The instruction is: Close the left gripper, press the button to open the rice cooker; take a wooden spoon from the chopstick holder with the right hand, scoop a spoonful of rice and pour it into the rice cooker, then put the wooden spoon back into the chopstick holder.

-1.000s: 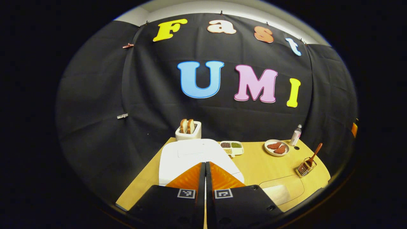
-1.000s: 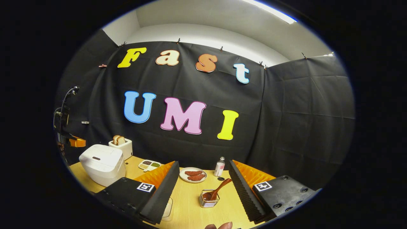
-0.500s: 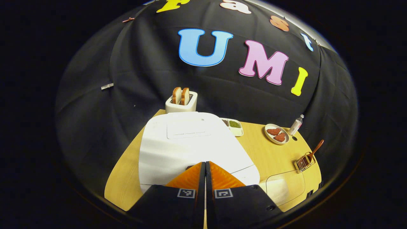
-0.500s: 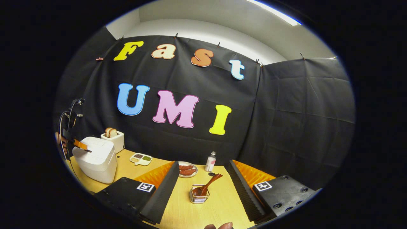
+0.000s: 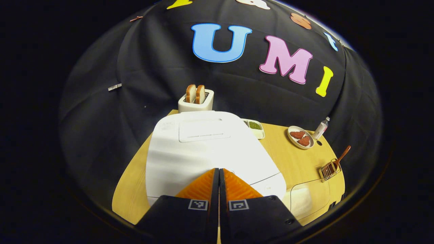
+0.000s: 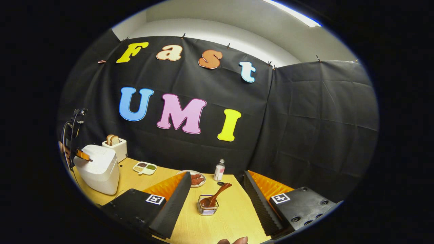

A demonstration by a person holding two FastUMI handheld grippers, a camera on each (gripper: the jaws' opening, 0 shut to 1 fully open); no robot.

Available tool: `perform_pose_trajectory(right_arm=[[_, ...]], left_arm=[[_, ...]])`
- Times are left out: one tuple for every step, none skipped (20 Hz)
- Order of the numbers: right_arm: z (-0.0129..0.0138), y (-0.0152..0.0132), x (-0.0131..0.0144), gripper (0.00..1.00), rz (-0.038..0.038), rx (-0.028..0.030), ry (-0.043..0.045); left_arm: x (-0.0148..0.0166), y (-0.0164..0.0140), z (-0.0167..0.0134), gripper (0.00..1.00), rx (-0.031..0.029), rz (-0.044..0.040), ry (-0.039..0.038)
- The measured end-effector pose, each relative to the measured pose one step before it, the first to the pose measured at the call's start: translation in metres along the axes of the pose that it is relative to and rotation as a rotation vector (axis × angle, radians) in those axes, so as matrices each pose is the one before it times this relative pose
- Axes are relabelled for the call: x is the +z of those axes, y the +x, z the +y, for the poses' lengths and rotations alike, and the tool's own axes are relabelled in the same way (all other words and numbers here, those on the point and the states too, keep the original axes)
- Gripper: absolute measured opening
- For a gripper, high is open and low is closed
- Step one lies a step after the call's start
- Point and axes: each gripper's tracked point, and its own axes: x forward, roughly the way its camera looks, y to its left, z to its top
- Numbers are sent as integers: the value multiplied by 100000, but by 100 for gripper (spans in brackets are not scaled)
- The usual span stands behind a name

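**Left gripper down on the rice cooker's front, right gripper waiting over the spoon**

The left gripper (image 5: 218,176) was pressed together, its 2 fingers meeting with no gap, tips resting at the near front edge of the white rice cooker (image 5: 203,149). The button itself was hidden under those fingers, so contact with it could not be confirmed. The lid was down and flat. Faint grey print sat at the lid's far-left corner, too small to read.

In the right gripper view, the left gripper (image 6: 86,157) was at the far left, touching the rice cooker (image 6: 98,167) top; the hand holding it was mostly cut off by the picture's edge.

The right gripper (image 6: 217,193) stood wide apart, holding nothing, with the chopstick holder (image 6: 207,207) on the table between its fingers and farther off. The wooden spoon (image 6: 217,195) leaned in that wire holder, handle tilted up to the right, bowl down inside. A fingertip (image 6: 234,241) peeked in at the bottom edge, mostly cut off.

Farther back on the wooden table (image 6: 230,220) were a toaster (image 6: 115,147) with 2 slices, a divided tray (image 6: 144,167) of grains, a plate (image 6: 196,179) partly hidden behind the right gripper's left finger, and a small bottle (image 6: 219,170) whose label was unreadable. A clear container (image 5: 307,200) of rice sat near the cooker's right, partly cut off.
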Motion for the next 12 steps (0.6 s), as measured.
perform_pose_trajectory(right_arm=[[12, -49, -42, 98, -55, -61, -145], [-33, -3, 64, 98, -293, -137, -274], [0, -41, 79, 97, -301, 90, -201], [55, -17, 91, 97, -194, 190, -59], [34, -9, 37, 97, -27, 178, 44], [-39, -5, 15, 98, 65, 371, 121], [67, -34, -18, 98, 131, 496, 257], [-78, -97, -90, 97, 260, 185, 167], [-103, -18, -71, 97, 264, -56, 44], [-115, -105, -36, 98, 159, -51, 68], [9, -137, 67, 97, -73, 48, 102], [-4, -80, 228, 97, -385, -1, -48]], left_arm=[[-201, -411, -14, 9, 376, 1202, -717], [433, -60, -83, 8, 238, -839, 187], [-60, 130, -8, 8, 779, -363, 178], [162, -166, 37, 8, 924, -1391, 741], [364, -211, 55, 8, 774, -2161, 307], [697, -389, -85, 8, 660, -3096, -229], [1038, -498, -66, 8, 585, -4529, -352], [1208, -513, -55, 8, 493, -4720, 59], [1165, -458, -55, 8, 632, -5068, 522], [1325, -436, 14, 8, 810, -4758, 1081], [1215, -431, 174, 9, 1066, -4187, 1511], [1188, -403, 122, 10, 881, -3859, 1655]])
